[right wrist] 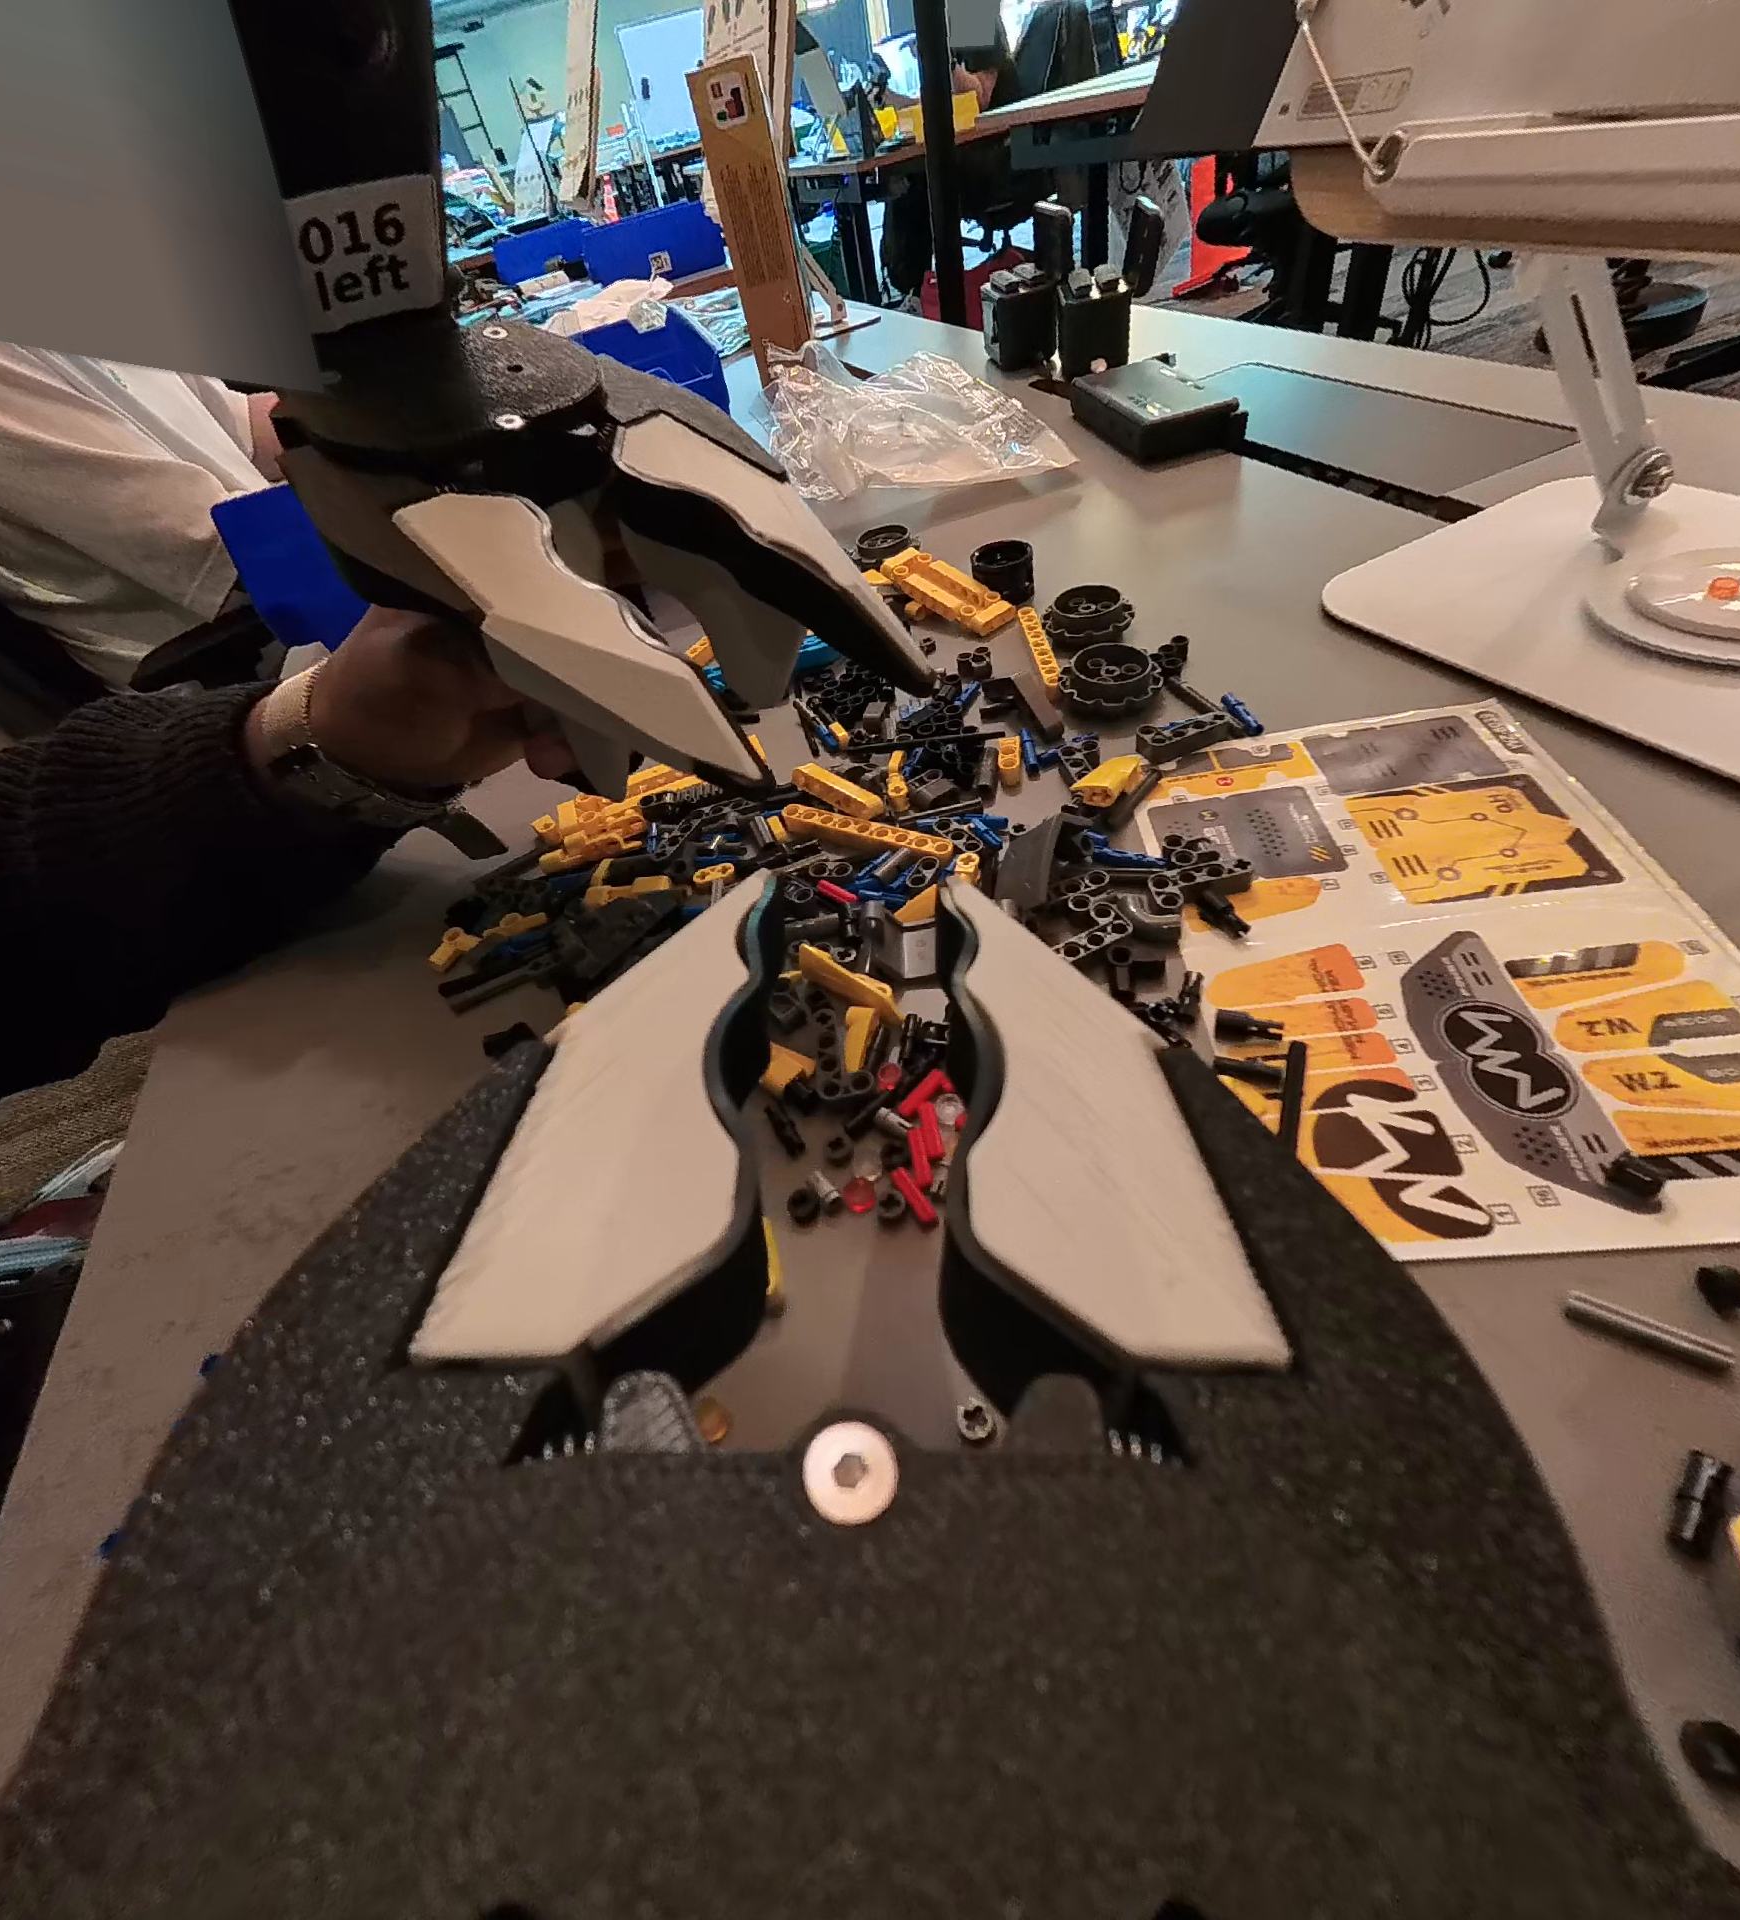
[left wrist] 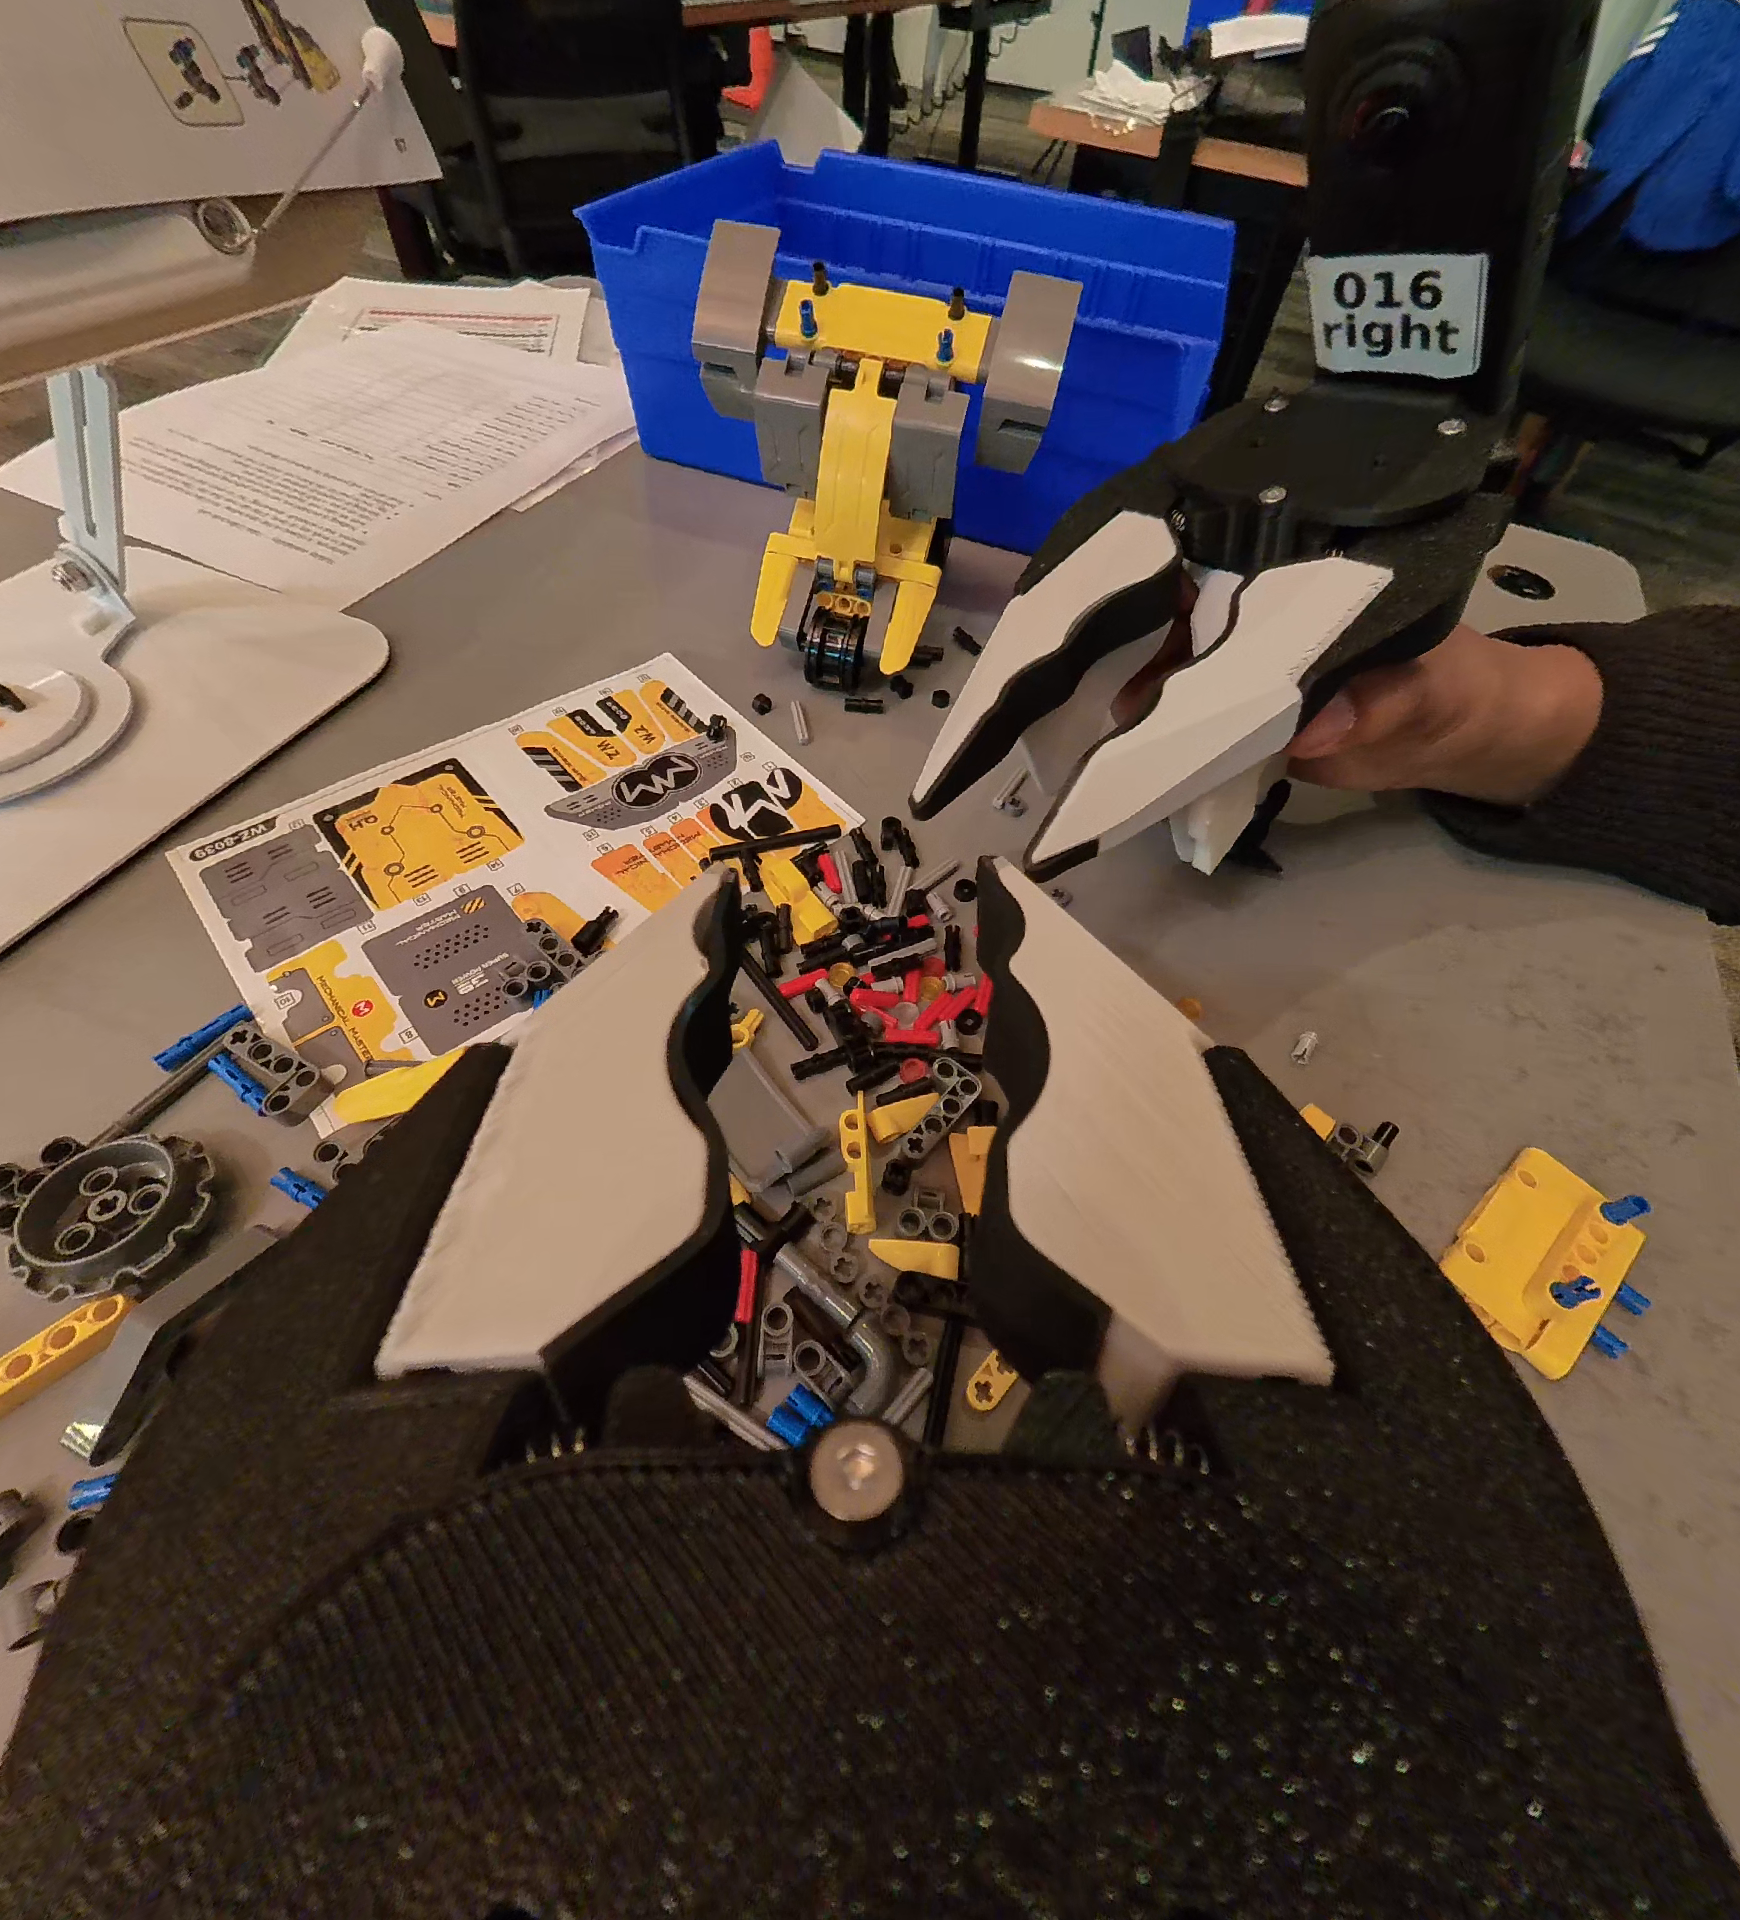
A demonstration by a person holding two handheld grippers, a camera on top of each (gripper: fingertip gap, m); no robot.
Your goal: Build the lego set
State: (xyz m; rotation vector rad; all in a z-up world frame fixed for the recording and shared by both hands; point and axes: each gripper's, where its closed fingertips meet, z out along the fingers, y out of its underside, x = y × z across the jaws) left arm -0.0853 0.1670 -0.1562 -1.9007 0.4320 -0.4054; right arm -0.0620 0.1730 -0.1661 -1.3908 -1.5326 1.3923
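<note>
My left gripper (left wrist: 858,878) is open and empty, its jaws apart over a pile of small black, red, yellow and grey building pieces (left wrist: 876,997) on the grey table (left wrist: 1417,1018). My right gripper (right wrist: 858,888) is open and empty, low over the same pile (right wrist: 845,831) from the opposite side. In the left wrist view the right gripper (left wrist: 980,831) points down at the pile's far right edge, held by a hand. In the right wrist view the left gripper (right wrist: 845,732) hovers just above the pile's far side. A sticker sheet (left wrist: 430,883) lies beside the pile.
A yellow and grey partly built model (left wrist: 866,447) stands before a blue bin (left wrist: 1105,260). A yellow panel with blue pins (left wrist: 1541,1268) lies right, a dark toothed wheel (left wrist: 107,1216) left. A white stand base (left wrist: 170,675), papers (left wrist: 357,436) and a plastic bag (right wrist: 897,426) sit farther off. The tips of both grippers are at nearly the same place. Between my left fingertips and the dark toothed wheel (left wrist: 107,1216) there is roughly 15 centimeters. It turns up in the right wrist view (right wrist: 1102,669) as well.
</note>
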